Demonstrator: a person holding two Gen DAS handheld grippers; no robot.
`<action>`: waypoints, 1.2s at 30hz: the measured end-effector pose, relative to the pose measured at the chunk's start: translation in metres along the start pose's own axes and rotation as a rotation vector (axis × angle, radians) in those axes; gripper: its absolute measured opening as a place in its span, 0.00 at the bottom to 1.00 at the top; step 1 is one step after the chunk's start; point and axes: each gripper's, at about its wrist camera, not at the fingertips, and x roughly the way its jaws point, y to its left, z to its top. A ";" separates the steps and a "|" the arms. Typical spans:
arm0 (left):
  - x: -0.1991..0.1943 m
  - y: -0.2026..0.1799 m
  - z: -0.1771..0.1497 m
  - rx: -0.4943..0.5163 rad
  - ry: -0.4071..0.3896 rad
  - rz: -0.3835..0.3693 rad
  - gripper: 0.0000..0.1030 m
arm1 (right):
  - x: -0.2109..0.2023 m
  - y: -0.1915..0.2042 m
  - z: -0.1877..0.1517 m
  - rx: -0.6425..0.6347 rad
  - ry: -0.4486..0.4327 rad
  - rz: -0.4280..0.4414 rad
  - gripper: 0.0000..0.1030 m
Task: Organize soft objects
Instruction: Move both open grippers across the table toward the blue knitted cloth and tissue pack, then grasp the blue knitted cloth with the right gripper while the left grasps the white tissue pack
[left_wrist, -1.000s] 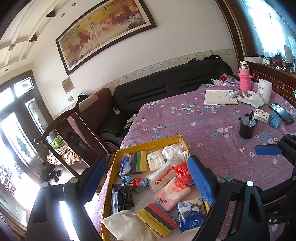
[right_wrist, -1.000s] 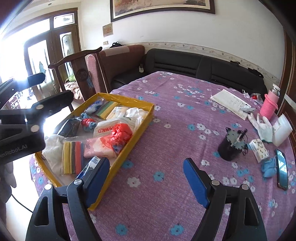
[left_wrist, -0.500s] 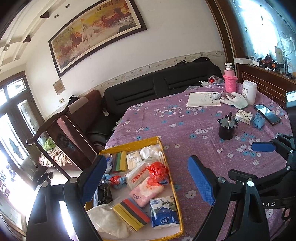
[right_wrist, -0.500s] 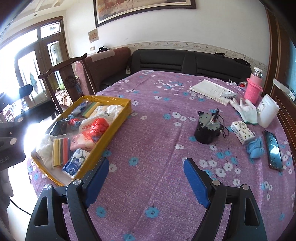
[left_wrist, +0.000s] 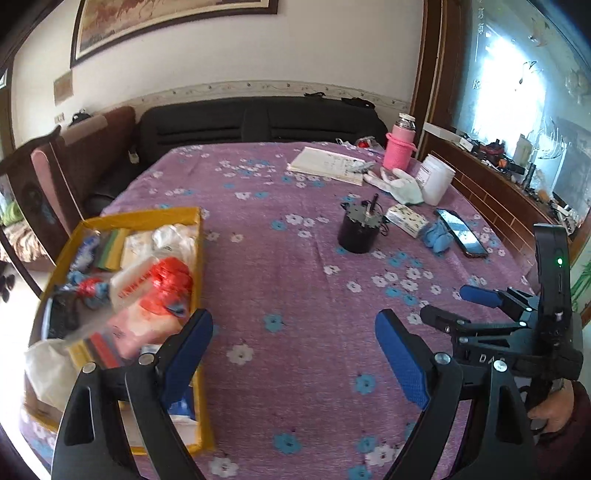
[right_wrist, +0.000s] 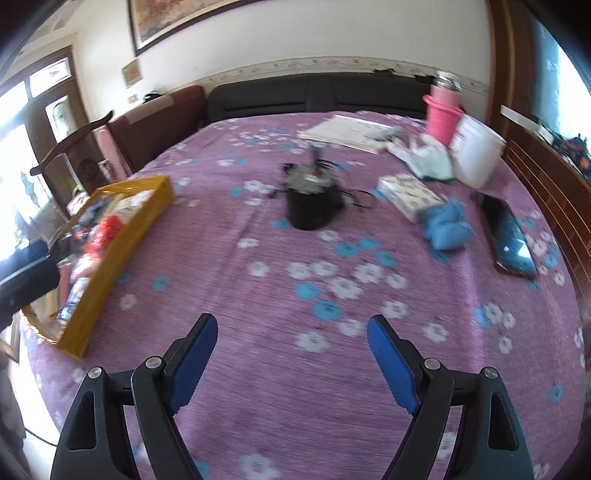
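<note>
Worktop: the worktop (left_wrist: 295, 295), covered in purple flowered cloth, is being viewed from both wrists — its middle lies bare.
Tray: the yellow tray (left_wrist: 147, 216) is sitting at the worktop's left edge, packed with soft packets — a red bag (left_wrist: 171, 277), a pink pack (left_wrist: 144, 325), a white bag (left_wrist: 48, 369).
Loose soft items: a blue cloth bundle (right_wrist: 447, 229) and white gloves (right_wrist: 428, 157) are lying far right, beside a phone (right_wrist: 508, 236).
Left gripper: the left gripper (left_wrist: 293, 350) is being held wide apart, nothing between its pads.
Right gripper: the right gripper (right_wrist: 291, 354) is likewise being held apart and empty.
Technique: the bundle is probably best being approached low and slowly, pads straddling it, the phone being avoided.
</note>
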 end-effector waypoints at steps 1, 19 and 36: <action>0.010 -0.007 -0.004 0.002 0.019 -0.017 0.86 | 0.000 -0.012 -0.002 0.018 0.004 -0.017 0.84; 0.101 -0.016 -0.032 -0.108 0.186 -0.106 0.89 | 0.047 -0.141 0.054 0.259 -0.001 -0.168 0.83; 0.107 -0.032 -0.033 -0.018 0.232 -0.064 1.00 | 0.107 -0.142 0.082 0.166 0.083 -0.264 0.47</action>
